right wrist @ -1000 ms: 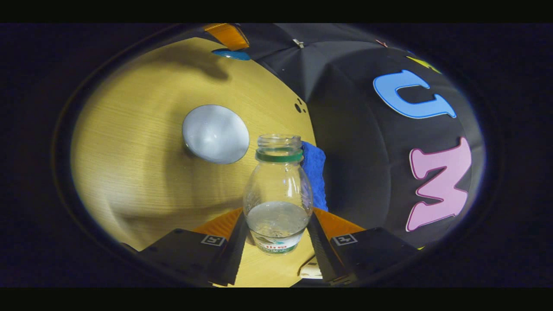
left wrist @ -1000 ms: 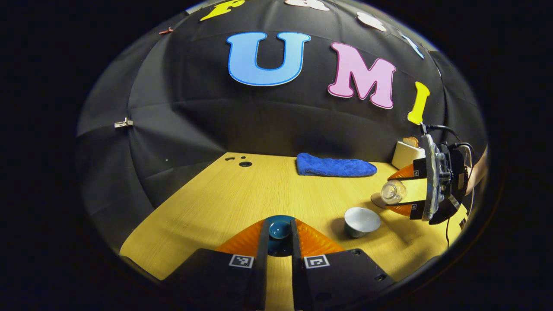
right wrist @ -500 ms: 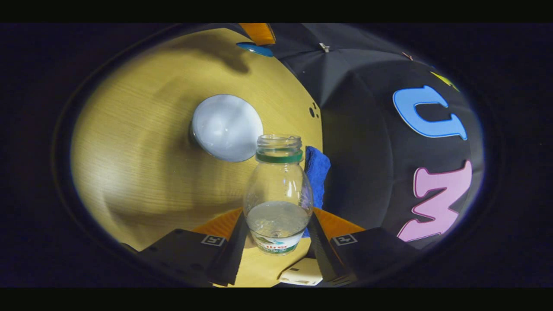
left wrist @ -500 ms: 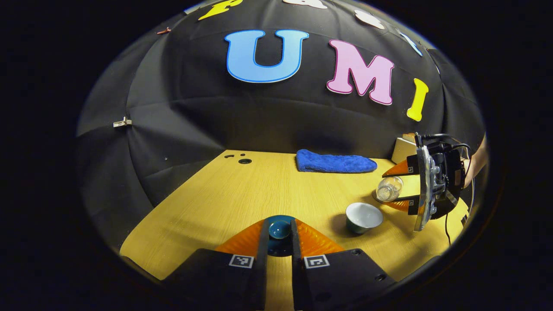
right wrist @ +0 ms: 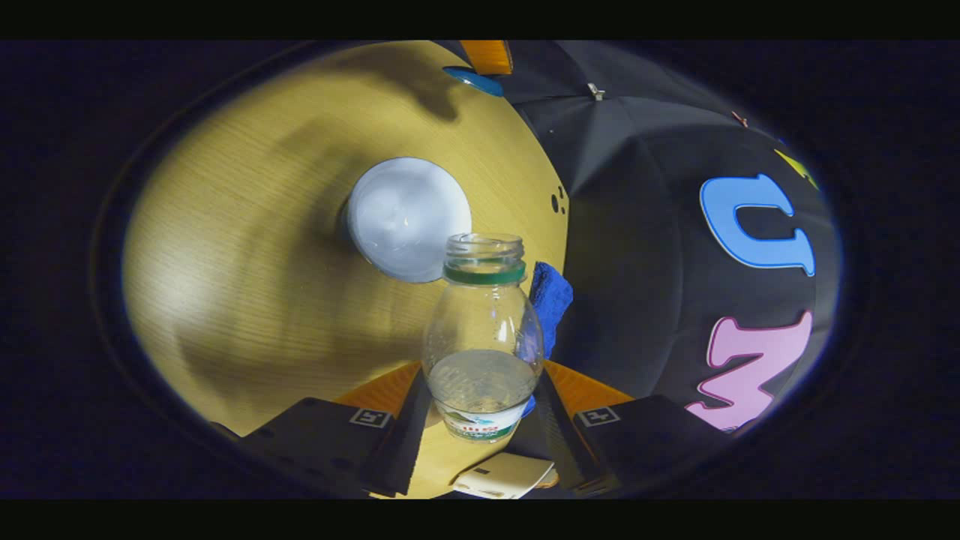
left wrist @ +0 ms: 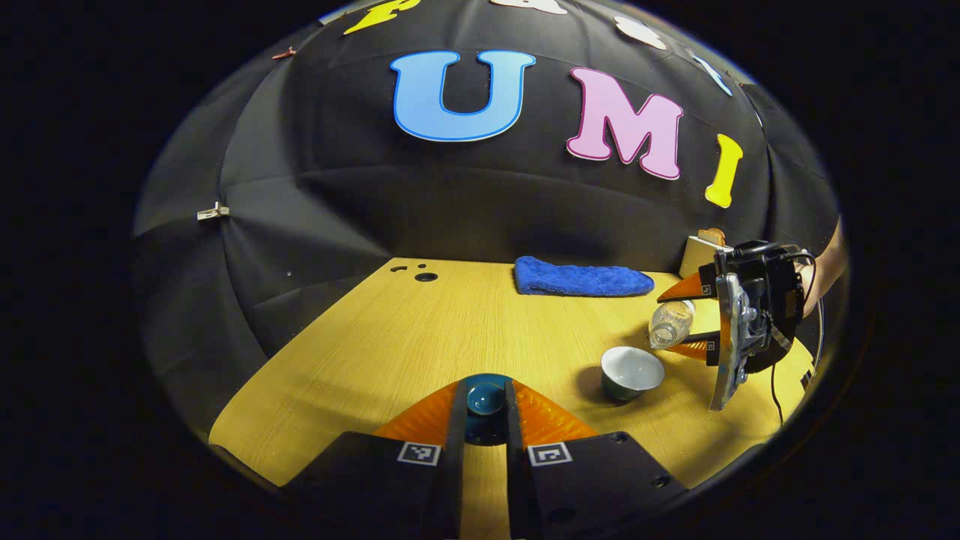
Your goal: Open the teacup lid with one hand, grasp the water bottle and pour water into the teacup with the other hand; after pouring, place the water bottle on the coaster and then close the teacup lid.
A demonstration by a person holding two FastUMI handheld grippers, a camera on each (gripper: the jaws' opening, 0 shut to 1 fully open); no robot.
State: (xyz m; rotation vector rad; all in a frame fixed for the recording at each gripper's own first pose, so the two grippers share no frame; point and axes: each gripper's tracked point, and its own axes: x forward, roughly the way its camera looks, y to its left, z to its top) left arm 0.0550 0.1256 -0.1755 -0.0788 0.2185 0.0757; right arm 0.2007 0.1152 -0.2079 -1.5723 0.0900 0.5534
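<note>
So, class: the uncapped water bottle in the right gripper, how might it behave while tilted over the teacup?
The water bottle looks thin clear plastic, so it may flex under the right gripper. Only its lower part holds water, so it is probably light. With no cap, water could spill toward the teacup.

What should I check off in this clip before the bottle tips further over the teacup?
1. Teacup lid off and held in the left tongs: ok.
2. Teacup upright and open on the table: ok.
3. Water bottle gripped between both fingers of the right tongs: ok.
4. Bottle uncapped, water inside: ok.
5. Bottle mouth directly above the teacup: cannot tell; it looks close beside the rim.
6. Water in the teacup: cannot tell.
</note>
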